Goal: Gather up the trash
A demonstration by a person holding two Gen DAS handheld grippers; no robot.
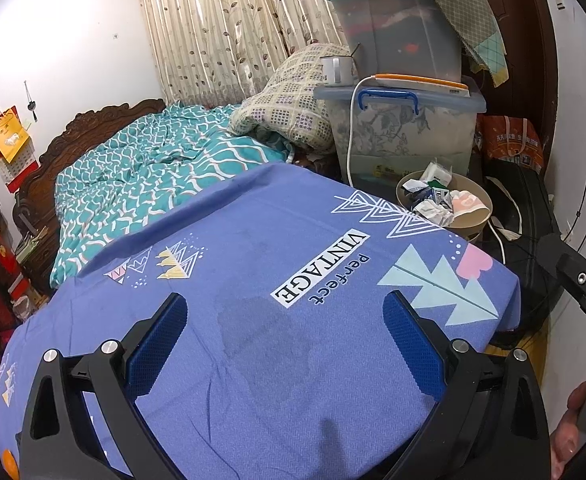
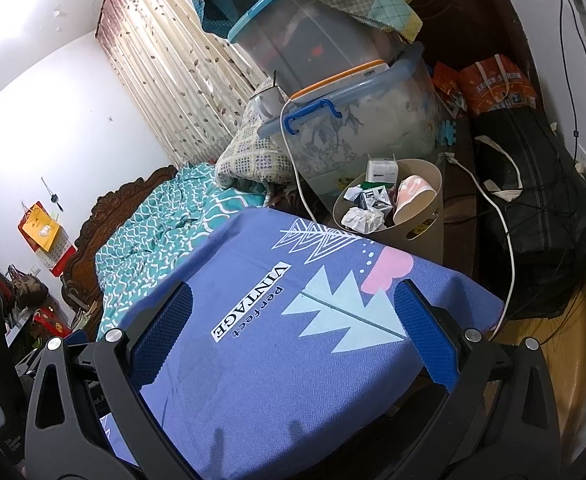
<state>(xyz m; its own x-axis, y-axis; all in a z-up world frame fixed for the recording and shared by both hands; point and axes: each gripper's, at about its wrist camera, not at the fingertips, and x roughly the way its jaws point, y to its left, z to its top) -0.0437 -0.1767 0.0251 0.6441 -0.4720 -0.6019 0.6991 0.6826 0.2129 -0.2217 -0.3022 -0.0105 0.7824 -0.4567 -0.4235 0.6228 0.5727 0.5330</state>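
Both grippers, left [image 1: 285, 312] and right [image 2: 293, 304], hover with fingers spread, empty, over the blue-clothed worktop [image 1: 253, 360]; the beige bin [image 2: 425, 216], far right, holds crumpled trash [image 2: 363, 218].

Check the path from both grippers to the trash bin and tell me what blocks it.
Nothing visible blocks it. Left gripper and right gripper are open over the bare blue cloth; the beige bin, already holding crumpled paper, sits just past the cloth's far edge.

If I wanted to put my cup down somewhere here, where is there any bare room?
The blue printed tablecloth is bare from the VINTAGE print back to the teal bedspread. Past its far corner it is crowded: the beige bin of crumpled paper, stacked clear storage boxes and white cable.
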